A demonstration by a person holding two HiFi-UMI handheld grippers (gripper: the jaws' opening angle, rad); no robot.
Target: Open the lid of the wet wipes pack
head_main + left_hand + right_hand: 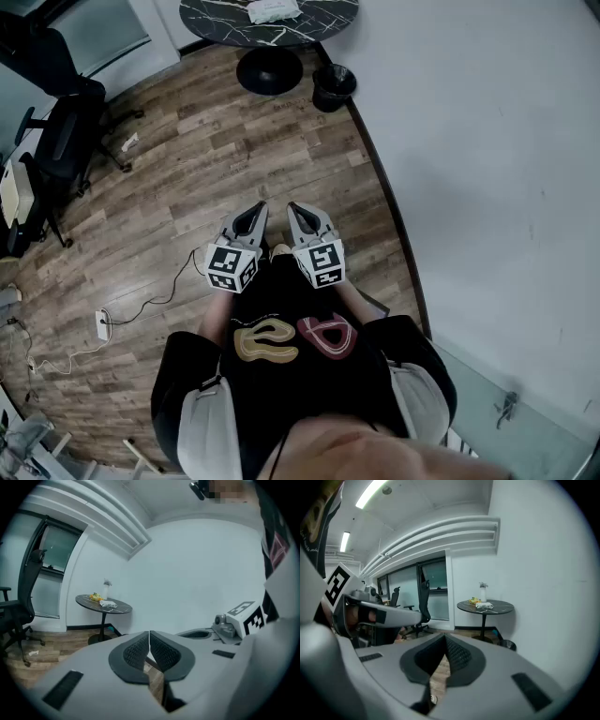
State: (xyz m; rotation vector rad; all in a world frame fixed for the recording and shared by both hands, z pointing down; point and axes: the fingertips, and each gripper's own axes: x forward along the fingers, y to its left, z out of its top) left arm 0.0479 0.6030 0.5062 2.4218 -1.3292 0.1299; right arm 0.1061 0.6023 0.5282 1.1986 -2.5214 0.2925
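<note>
While left gripper (258, 210) and right gripper (294, 210) sit closed, empty, wet wipes pack (272, 11) at twelve o'clock seems light, squashy: pinch lid edge.

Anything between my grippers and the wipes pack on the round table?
Nothing visible blocks the way. Only bare wood floor lies between the left gripper, the right gripper and the round table bearing the wipes pack. The bin stands beside the table's foot by the wall, the office chair far left.
</note>
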